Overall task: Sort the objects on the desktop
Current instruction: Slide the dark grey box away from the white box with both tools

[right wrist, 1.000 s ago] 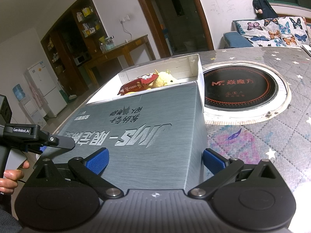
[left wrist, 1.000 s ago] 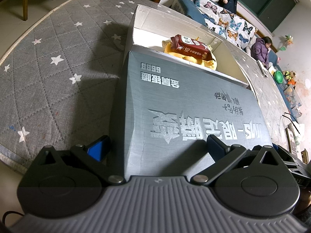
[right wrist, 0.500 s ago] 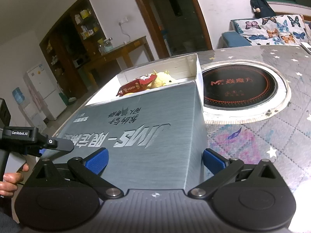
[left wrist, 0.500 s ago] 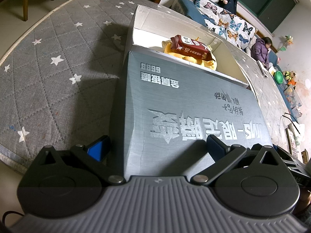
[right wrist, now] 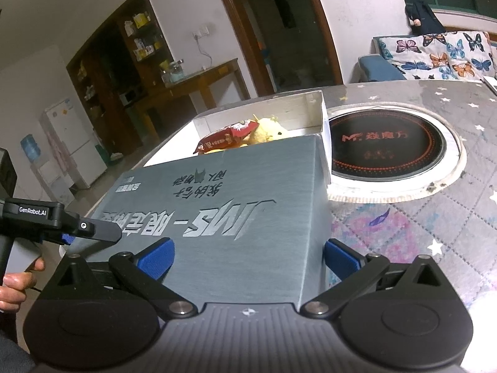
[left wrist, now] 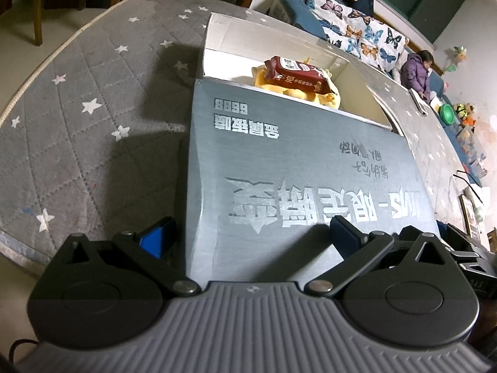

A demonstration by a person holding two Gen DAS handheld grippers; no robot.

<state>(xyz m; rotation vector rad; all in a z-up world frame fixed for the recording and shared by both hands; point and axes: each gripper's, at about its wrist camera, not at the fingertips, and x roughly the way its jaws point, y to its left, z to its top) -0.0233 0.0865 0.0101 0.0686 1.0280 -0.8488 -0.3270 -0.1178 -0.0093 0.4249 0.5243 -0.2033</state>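
Grey star-quilted table (left wrist: 77, 124) fills frame. Box lid (left wrist: 295, 171) at centre, half over white box (left wrist: 217, 37) holding snack packet (left wrist: 295, 73) – light, stiff card, slick. Left gripper (left wrist: 248, 233), right gripper (right wrist: 248, 256) both spread wide, straddling near corners – take by side edges.

Left tool (left wrist: 248, 233): black linkage arms, silver pivot screws, blue finger pads (left wrist: 153, 241), ribbed grey housing, right tool (right wrist: 248, 256) same build, white "GenRobot.AI" marking on left tool's side
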